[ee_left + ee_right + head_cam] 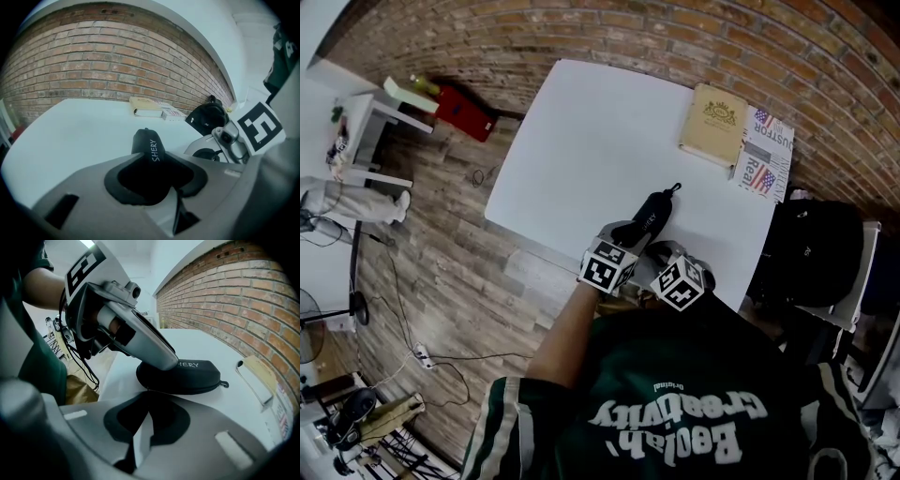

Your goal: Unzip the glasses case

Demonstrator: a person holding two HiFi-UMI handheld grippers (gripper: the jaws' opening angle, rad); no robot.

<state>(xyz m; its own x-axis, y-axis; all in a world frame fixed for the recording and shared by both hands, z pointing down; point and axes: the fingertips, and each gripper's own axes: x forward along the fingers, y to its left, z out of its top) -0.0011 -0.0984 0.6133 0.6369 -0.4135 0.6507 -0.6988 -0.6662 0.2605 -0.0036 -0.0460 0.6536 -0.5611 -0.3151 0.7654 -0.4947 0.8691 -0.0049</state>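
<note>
Left tool (154,180) pinches black glasses case (652,214) on white desk (581,141). Right tool (147,423) pressed together, empty. Best: pin case firmly, grab likely zipper pull (225,384), follow seam.

Black glasses case (651,216); white table (586,141)

A white table (581,141) stands near a brick wall (628,28) on wood-plank floor (441,281), perhaps a black chair (816,253) alongside.
</note>
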